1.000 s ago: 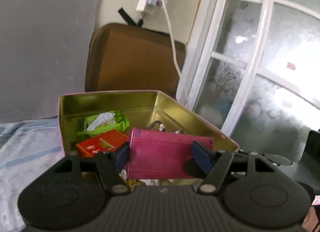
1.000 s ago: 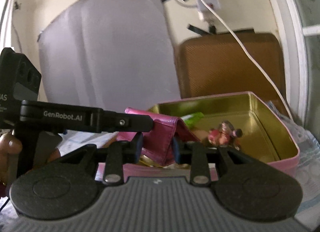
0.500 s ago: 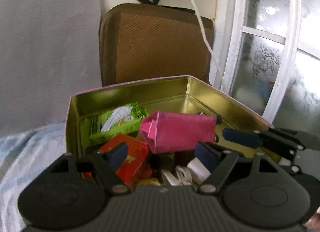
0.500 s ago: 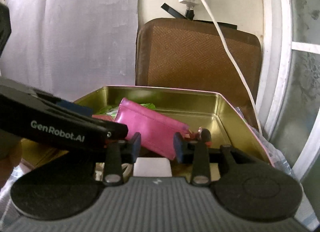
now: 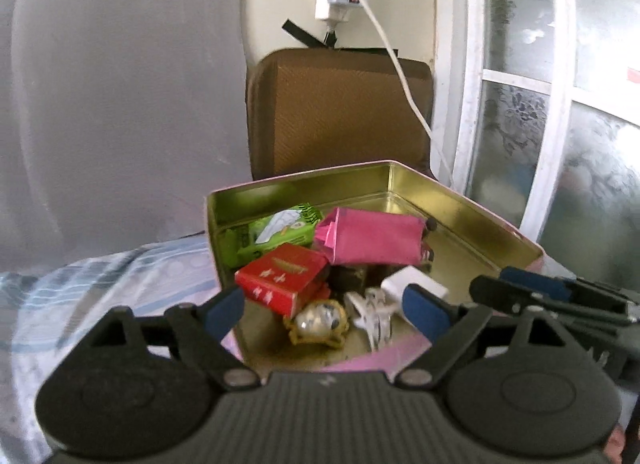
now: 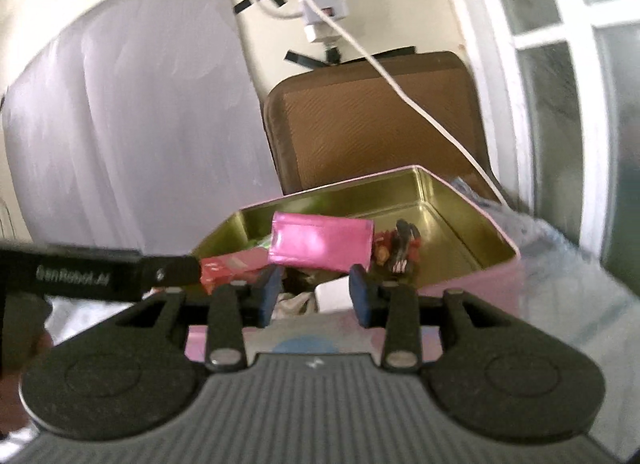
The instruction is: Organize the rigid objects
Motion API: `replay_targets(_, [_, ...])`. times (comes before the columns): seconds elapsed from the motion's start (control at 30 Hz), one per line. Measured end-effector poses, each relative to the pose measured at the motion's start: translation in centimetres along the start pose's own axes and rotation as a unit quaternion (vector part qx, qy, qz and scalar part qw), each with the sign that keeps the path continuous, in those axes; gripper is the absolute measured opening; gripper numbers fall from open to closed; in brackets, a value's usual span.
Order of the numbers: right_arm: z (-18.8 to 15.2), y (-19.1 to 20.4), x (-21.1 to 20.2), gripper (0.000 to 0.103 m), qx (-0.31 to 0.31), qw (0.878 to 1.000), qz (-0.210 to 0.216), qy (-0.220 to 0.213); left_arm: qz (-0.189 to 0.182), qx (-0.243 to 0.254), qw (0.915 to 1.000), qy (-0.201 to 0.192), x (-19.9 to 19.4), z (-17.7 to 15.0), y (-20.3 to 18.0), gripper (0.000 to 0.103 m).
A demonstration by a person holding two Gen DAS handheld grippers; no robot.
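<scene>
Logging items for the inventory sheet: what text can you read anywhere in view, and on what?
"GenRobot.AI": blurred, on the left gripper arm, seen in the right wrist view.
Red box: gold characters, too small to read.
Green packet: print unreadable.
Nothing else legible.

left gripper [image 5: 324,310] jaws spread wide, right gripper [image 6: 314,296] jaws parted, both empty

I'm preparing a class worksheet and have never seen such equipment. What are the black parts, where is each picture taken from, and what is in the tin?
No robot here: a person holds two hand tools, each with a camera looking along its two fingers. One picture comes from the left gripper, the other from the right gripper. Both are open and hold nothing. Ahead is a pink tin on a patterned cloth. Inside lie a pink wallet, a red box, a green packet and small items.
</scene>
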State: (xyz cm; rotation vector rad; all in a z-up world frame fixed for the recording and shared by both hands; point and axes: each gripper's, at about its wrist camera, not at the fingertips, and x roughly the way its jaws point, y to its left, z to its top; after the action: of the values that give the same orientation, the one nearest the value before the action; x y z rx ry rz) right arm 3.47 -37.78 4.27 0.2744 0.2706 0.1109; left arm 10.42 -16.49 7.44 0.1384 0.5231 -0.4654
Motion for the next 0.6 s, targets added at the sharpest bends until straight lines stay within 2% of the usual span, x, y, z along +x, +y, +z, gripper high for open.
replay_targets(0.1, [-0.7,0.3,-1.6,0.052,0.032,0.999,-0.002,-0.003,0.012,0.007,0.9999,-0.003,-2.0,-1.0,-0.2,0.096])
replay_targets(0.17, [-1.0,0.6,-2.5,0.063,0.049,0.999,-0.002,-0.003,0.019,0.009,0.9998,-0.002,-3.2,-1.6,-0.4,0.103])
replay_targets(0.23, [-1.3,1.0,-3.4,0.075,0.06,0.998,-0.003,0.0,0.022,0.006,0.9997,0.001,-4.3,-2.2,-0.3,0.103])
replay_targets(0.4, [-1.6,2.5,-5.4,0.089,0.066,0.998,-0.005,-0.005,0.036,-0.011,0.9993,0.01,-6.9,-3.7,0.2,0.103])
replay_targets(0.6, [-2.1,4.7,-7.2,0.096,0.042,0.999,-0.008,-0.01,0.043,-0.034,0.9985,0.005,-9.5,-5.0,1.1,0.103])
